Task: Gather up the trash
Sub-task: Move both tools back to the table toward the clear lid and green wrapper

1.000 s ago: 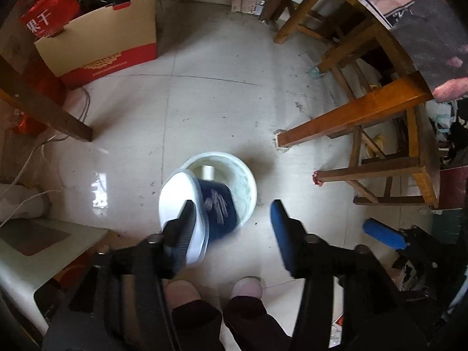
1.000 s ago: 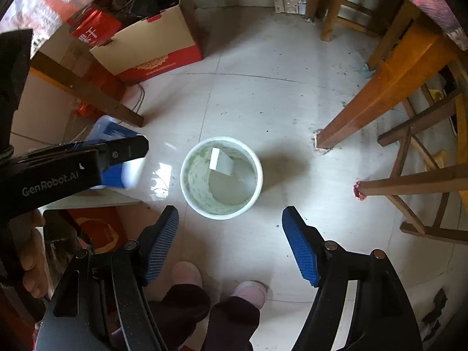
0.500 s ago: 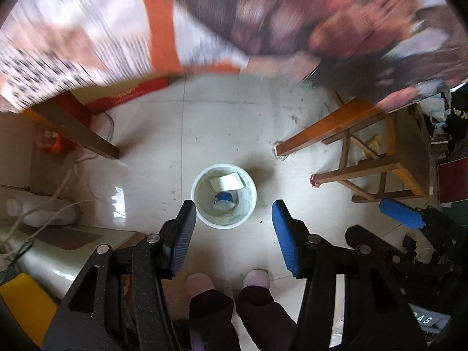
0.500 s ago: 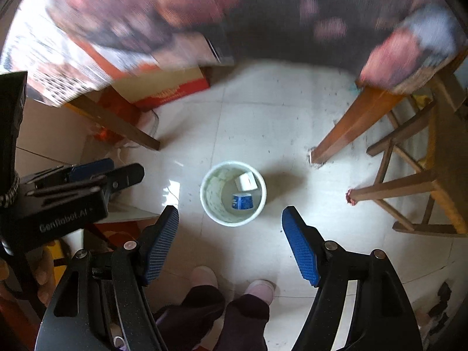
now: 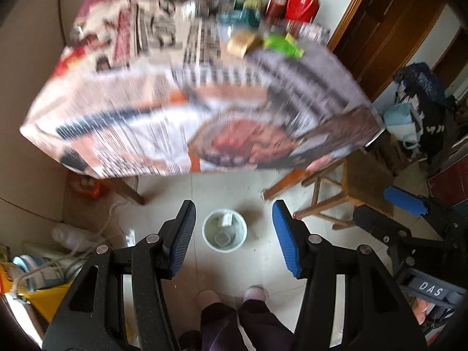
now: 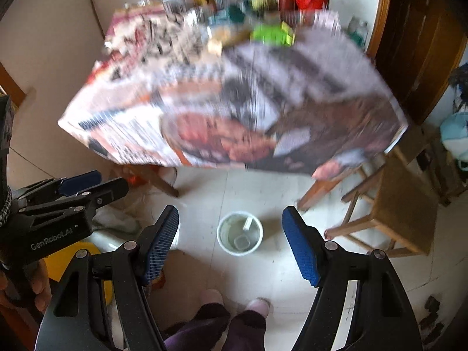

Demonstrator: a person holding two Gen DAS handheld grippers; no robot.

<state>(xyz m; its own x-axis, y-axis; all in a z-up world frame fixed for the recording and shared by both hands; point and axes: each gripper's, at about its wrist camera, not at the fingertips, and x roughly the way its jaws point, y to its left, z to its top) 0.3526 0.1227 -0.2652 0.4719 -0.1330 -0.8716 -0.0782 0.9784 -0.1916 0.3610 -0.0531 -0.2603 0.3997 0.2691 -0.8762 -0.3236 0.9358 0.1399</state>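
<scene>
Left wrist view looks steeply down past the left gripper (image 5: 232,234), whose jaws stand moderately apart with nothing between them. On the floor (image 5: 257,184), beyond the fingertips and just off the table's near edge, stands the white bin (image 5: 224,235), with a white scrap and a small clear tub lying inside. From the right wrist, the right gripper (image 6: 231,242) is wider and likewise empty, and the left one shows at the left of that frame.

The table (image 5: 163,122), draped in printed paper, is blurred; at its far edge sit bottles, jars and a red container (image 5: 304,0), with a gold packet (image 5: 242,42) and a green packet (image 5: 282,44) a little nearer, towards the right edge.

Judging by this, more trash waits on the table. The risks: in that crowded far edge, a gripper reaching for a packet may knock a bottle over, and the loose paper cover may drag if a finger catches it. The bin is small and low, so anything released from high may miss it. A wooden stool (image 5: 351,187) stands near the right corner, close enough to snag the right gripper.
</scene>
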